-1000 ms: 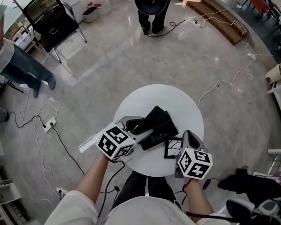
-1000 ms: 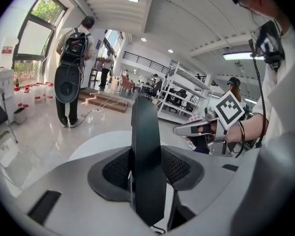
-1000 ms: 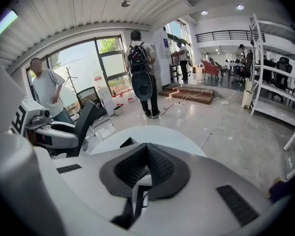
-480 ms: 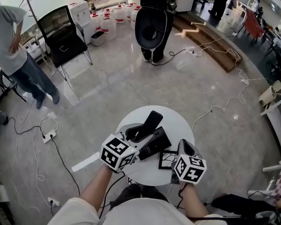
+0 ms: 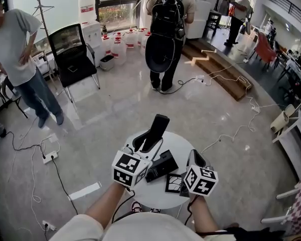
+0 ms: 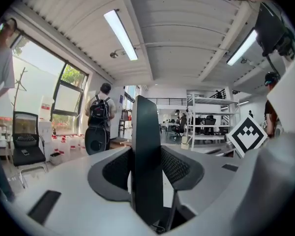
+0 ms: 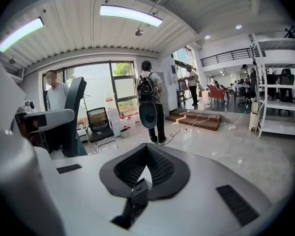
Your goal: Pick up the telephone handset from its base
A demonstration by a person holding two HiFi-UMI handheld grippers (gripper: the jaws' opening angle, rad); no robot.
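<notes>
Nearest to the wearer, two bare forearms reach over the near edge of a round white table [image 5: 184, 143], each holding a pair of tongs.

The left gripper [image 6: 147, 166] is clenched on the telephone handset [image 5: 154, 130]. Its ribbed pads press on both flat sides of the black bar. The handset is lifted clear of its base [image 5: 162, 165] and hangs over the far left part of the table. Its long axis runs along the jaws. The free end points up and away from the wearer, and the gripped end is nearest the marker cube [image 5: 128, 168]. In the left gripper view it shows edge-on as a narrow, upright dark slab.

The right gripper [image 7: 147, 149] is closed, tips together, with nothing between them. It hovers at the near right edge of the table.

The base lies between the two grippers, near the table's middle. A square black-bordered card [image 5: 174, 183] lies just beside the base, toward the near edge.

The only markings at close range are the black-and-white square patterns on the cubes.

Farther off, cables [image 5: 230, 130] trail across the glossy floor, and a black chair [image 5: 72, 51] stands at far left. White jugs [image 5: 128, 36] with red labels stand by the window; their print is too small to read. One person [image 5: 20, 49] stands at far left. Another, wearing a black backpack [image 5: 167, 14], faces away.
</notes>
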